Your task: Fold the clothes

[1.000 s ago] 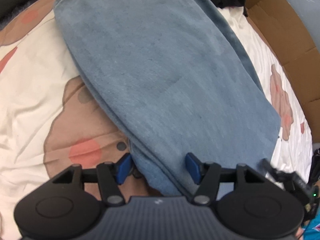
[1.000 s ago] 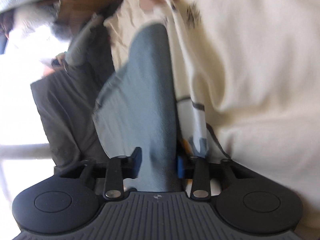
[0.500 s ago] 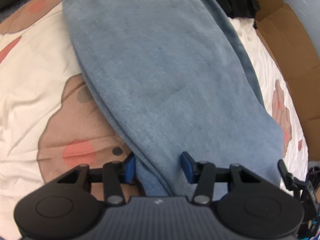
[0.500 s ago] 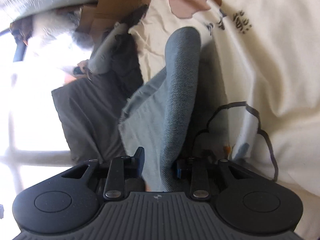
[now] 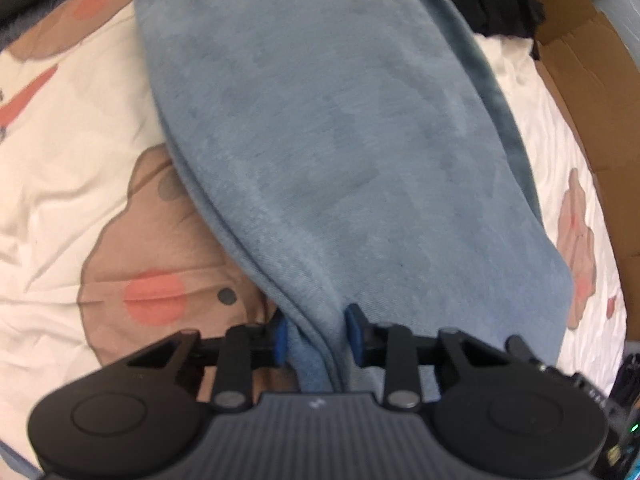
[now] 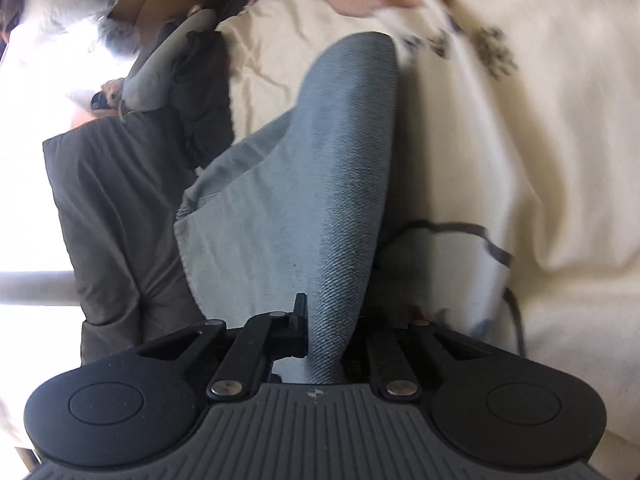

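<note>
While both grippers are clamped on the same garment, the details run so:

Left gripper (image 5: pixel 316 336): its blue pads (image 5: pixel 353 332) are closed onto the layered edge of the blue denim garment (image 5: pixel 340 140), which passes between them and runs down to the gripper body.

Denim, left wrist view: it spreads ahead of the fingers as a wide, folded slab lying flat on the bed sheet (image 5: pixel 72 152), with stacked edges showing along the side left of the fingers.

Bed sheet: cream with brown and coral blotches, on both sides of the denim and under the left finger.

Cardboard (image 5: pixel 580 80): far ahead and to the right of the left gripper, beyond the sheet's edge.

Dark clothes (image 5: pixel 496 4): a black heap ahead, past the denim's far right edge.

Right gripper (image 6: pixel 326 320): jaws drawn in tight on a rolled ridge of the same denim (image 6: pixel 340 184), which rises ahead between the fingers; the right pad is hidden behind the cloth.

Dark brown garment (image 6: pixel 116 208): left of the right gripper's fingers, just beside the denim's frayed edge.

Cream cloth (image 6: pixel 520 160): to the right of the ridge, printed with a dark outline.

Sharpness: both views are slightly blurred.
</note>
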Demonstrator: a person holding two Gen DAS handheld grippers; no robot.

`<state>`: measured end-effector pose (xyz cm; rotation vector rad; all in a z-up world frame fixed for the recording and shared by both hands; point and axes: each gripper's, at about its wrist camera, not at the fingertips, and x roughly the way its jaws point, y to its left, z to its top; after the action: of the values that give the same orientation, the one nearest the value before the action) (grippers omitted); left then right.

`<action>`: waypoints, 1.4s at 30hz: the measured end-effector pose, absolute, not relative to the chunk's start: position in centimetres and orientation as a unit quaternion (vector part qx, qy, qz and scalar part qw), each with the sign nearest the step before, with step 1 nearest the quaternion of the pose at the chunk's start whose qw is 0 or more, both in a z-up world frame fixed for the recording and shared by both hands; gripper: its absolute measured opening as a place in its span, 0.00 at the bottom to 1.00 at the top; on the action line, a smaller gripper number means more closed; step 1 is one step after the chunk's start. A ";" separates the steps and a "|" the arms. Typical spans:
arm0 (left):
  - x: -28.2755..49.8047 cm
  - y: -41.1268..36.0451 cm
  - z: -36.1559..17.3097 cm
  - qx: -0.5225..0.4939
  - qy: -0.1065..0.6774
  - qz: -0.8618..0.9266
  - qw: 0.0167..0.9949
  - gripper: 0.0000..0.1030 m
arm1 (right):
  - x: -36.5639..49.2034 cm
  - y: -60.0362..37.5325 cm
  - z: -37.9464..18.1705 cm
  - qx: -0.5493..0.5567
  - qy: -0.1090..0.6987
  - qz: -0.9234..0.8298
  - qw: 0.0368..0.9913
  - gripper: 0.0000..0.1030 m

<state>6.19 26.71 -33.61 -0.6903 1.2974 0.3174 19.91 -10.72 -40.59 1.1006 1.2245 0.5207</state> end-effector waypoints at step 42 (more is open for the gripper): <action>3.8 6.9 -28.4 -0.170 0.673 -0.145 0.705 0.44 | 13.9 -33.1 -28.5 0.360 0.594 0.090 0.714 0.05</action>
<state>3.78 6.89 -28.35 -0.3776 1.4952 -0.3222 13.85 -33.07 -28.53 0.7965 1.3159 0.1993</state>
